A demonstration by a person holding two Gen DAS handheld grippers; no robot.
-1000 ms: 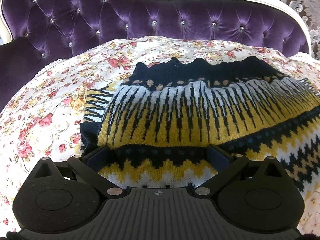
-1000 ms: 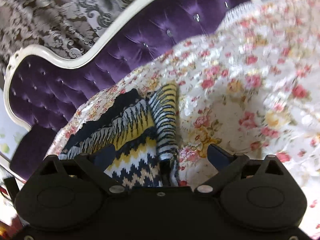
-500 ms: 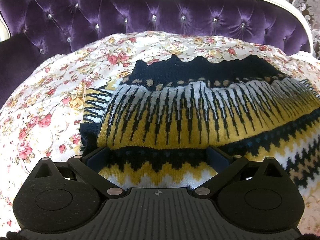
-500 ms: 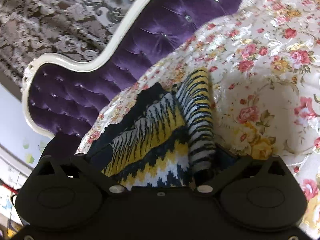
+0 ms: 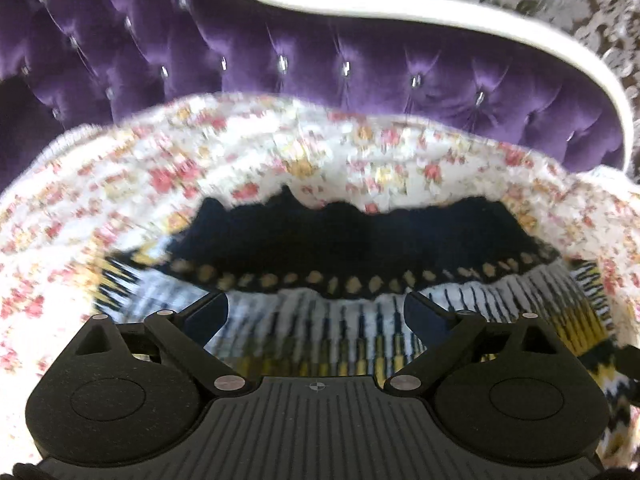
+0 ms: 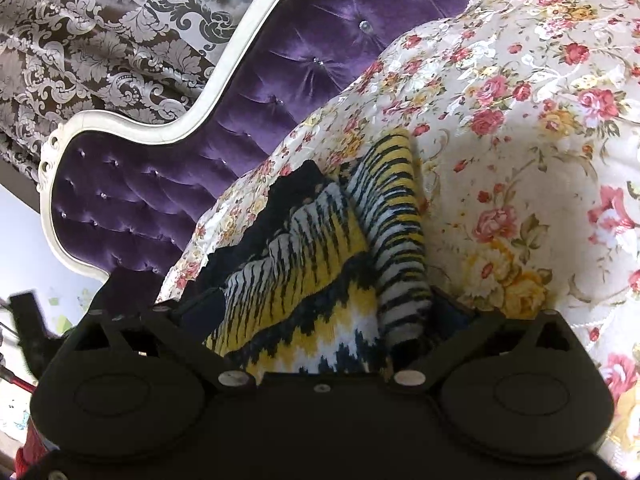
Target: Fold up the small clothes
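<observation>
- On the floral bedspread — white cloth printed with pink and yellow roses — a knitted sweater in navy, yellow and white is laid out, with zigzag and striped bands across it.
- Behind the bedspread, a tufted purple velvet headboard with a curved white frame is seen, studded with small shiny buttons; patterned grey-and-brown damask wallpaper is seen above it in the right wrist view.
- From the left wrist camera, the sweater's dark navy band with its scalloped edge is seen at the far side, a row of pale dots just below it, and the black-and-white stripes nearest the camera.
- The left gripper is held above the striped part of the sweater; its jaws are spread wide and are closing, with the knit seen between and beneath them but not pressed by either pad. This view is blurred, so finer contact cannot be judged.
- From the right wrist camera, a folded edge of the sweater is seen — a striped sleeve lies along its right side, against the bedspread.
- The right gripper is set around this bunched edge, with the knit filling the space between its jaws; whether the pads actually press on the cloth cannot be told.
- At the lower right edge of the left wrist view, a dark shape is seen against the zigzag band, too cropped to be named.
</observation>
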